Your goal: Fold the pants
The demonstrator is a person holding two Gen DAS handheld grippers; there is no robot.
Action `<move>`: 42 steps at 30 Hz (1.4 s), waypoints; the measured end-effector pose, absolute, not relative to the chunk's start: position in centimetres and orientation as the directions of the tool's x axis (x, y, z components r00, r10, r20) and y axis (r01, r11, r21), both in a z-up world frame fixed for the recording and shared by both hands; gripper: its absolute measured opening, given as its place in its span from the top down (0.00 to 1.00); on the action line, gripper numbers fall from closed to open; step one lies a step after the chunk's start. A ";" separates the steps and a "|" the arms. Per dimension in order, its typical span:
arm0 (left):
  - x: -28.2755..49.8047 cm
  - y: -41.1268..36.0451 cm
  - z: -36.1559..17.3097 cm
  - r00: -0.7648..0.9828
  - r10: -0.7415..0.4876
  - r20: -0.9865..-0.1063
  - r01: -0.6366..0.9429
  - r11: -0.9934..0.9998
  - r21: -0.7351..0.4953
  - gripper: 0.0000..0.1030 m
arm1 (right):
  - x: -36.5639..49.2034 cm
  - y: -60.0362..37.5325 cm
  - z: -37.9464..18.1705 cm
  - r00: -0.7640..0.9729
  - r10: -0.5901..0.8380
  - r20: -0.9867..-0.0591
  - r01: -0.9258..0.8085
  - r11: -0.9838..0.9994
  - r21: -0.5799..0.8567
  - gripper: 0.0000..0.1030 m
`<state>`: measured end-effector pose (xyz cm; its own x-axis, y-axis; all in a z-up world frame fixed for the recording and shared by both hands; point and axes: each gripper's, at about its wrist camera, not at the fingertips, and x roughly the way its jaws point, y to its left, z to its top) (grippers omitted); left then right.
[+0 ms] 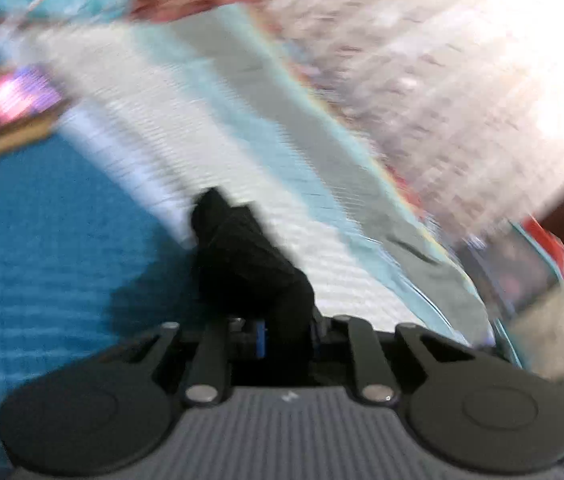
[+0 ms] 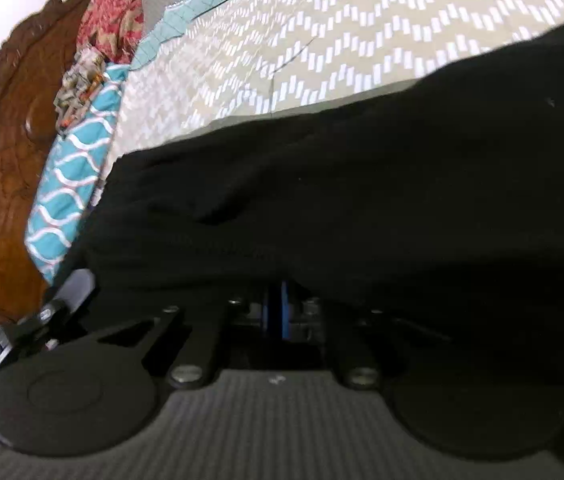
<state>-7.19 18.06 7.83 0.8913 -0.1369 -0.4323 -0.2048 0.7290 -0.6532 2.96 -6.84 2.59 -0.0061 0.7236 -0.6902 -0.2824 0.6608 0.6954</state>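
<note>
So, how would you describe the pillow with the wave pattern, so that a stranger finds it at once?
Start in the right wrist view at the carved brown wooden headboard on the left. Leaning against it, beside the beige zigzag bedspread, is the pillow. It alone is turquoise with white wavy lines; the cushion above it is red and floral, and the pants are plain black.

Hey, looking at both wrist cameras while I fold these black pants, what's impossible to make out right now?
- Left wrist view: motion blur smears the bedding and the colourful object at left; unidentifiable.
- Left hand-held gripper: black pants bunch over the fingertips, so the grip itself is hidden.
- Right wrist view: the pants drape over the right hand-held gripper, hiding its fingertips.
- The pants' full shape: cut off by the right and bottom edges.
</note>
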 end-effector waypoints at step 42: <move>-0.1 3.5 9.0 0.698 -0.421 -0.579 0.086 0.852 -0.516 0.69 | 0.1 -26.0 8.1 0.586 0.464 -0.665 -0.320 0.886 0.336 0.38</move>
<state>-0.14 3.46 8.95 0.6978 -0.4213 -0.5793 0.0861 0.8522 -0.5160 0.13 -25.95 8.13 0.5856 0.4637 -0.6649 -0.3197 0.8859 0.3362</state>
